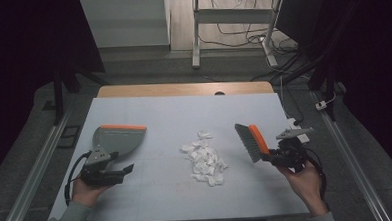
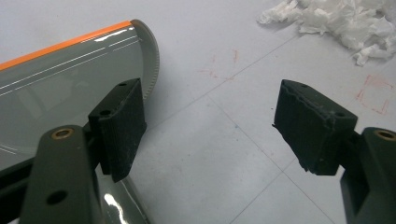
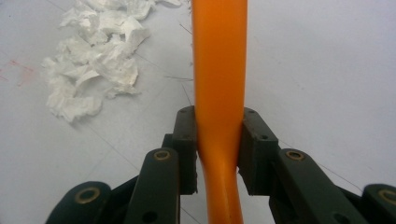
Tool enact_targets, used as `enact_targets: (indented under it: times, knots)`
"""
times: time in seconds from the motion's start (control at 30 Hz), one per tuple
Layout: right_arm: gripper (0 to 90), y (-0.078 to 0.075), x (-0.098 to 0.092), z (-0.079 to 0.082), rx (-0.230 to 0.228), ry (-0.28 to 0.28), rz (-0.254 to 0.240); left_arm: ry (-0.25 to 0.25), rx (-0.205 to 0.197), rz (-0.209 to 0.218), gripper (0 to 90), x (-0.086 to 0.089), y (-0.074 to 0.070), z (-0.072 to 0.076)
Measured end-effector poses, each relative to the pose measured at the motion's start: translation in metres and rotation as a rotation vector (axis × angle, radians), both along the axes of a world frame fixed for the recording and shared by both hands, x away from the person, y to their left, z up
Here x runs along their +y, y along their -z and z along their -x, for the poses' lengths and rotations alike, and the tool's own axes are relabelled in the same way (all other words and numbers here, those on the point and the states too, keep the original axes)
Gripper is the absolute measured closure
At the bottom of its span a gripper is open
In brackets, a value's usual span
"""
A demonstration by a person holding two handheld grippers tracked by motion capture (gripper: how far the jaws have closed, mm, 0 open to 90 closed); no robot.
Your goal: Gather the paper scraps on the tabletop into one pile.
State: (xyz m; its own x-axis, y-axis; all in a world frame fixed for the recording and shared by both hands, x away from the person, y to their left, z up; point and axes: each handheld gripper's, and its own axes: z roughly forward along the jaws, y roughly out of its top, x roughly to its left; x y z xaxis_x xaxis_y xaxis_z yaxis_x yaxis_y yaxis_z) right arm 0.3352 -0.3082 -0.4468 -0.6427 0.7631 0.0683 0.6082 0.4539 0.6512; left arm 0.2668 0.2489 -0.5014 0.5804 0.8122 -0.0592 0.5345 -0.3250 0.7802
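A grey dustpan (image 1: 119, 139) with an orange lip lies flat at the table's left. My left gripper (image 1: 122, 163) rests just in front of it, open. In the left gripper view its left pad (image 2: 119, 126) hangs over the dustpan (image 2: 60, 79) and nothing sits between the jaws of the left gripper (image 2: 210, 126). A pile of torn white paper scraps (image 1: 204, 157) lies mid-table. At the right, my right gripper (image 1: 278, 156) is shut on the orange handle of a grey-bristled brush (image 1: 253, 142), held just right of the scraps. The brush handle (image 3: 219, 70) runs between the pads of the right gripper (image 3: 219, 140), scraps (image 3: 98, 51) to its left.
A pale sheet covers the table (image 1: 149, 112), with a wooden strip (image 1: 183, 89) along the far edge. Faint red marks (image 2: 373, 93) show on the sheet near the scraps (image 2: 341, 23). Beyond the table stand desk legs (image 1: 195, 35) and floor cables (image 1: 241, 38).
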Motion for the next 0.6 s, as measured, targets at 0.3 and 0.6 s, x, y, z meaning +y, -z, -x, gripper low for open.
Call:
enact_targets:
  times: [0.3,0.6]
  knots:
    - [70.7,0.01,-0.014,0.001,-0.02,0.022,-0.028,0.0,-0.004,-0.001,26.0,-0.002,-0.001,0.001]
    - [70.7,0.012,-0.009,0.001,-0.037,0.007,-0.014,0.001,-0.005,0.0,26.0,-0.001,-0.001,0.001]
